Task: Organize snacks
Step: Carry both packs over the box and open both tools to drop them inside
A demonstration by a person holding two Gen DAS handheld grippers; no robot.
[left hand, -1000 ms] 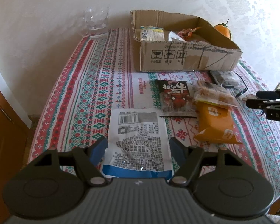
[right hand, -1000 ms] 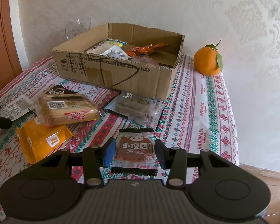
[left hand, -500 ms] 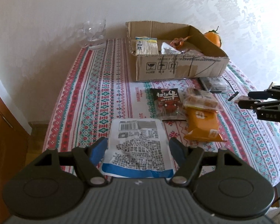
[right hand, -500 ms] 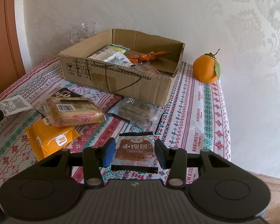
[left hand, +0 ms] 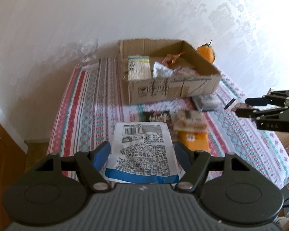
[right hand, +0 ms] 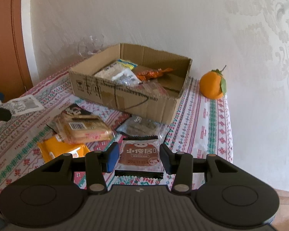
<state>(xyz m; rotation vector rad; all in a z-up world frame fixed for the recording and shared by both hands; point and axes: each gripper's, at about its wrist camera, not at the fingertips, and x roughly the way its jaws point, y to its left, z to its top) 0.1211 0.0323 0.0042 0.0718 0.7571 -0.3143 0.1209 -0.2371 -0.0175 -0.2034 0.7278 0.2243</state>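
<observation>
Left wrist view: the left claw [left hand: 142, 152] grips a white printed packet [left hand: 142, 148] above the worktop [left hand: 82, 104], whose patterned cloth meets a pale wall; the cardboard box [left hand: 169, 88] looks blurred.

Right wrist view: the right claw [right hand: 138, 157] clamps a brown snack pouch [right hand: 139, 155]; an orange [right hand: 212, 84] sits beside the box, and a door is cut off at left.

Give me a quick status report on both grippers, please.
Left gripper shut on white packet. Right gripper shut on brown packet. Both lifted, short of the box. Nothing in the way.
</observation>
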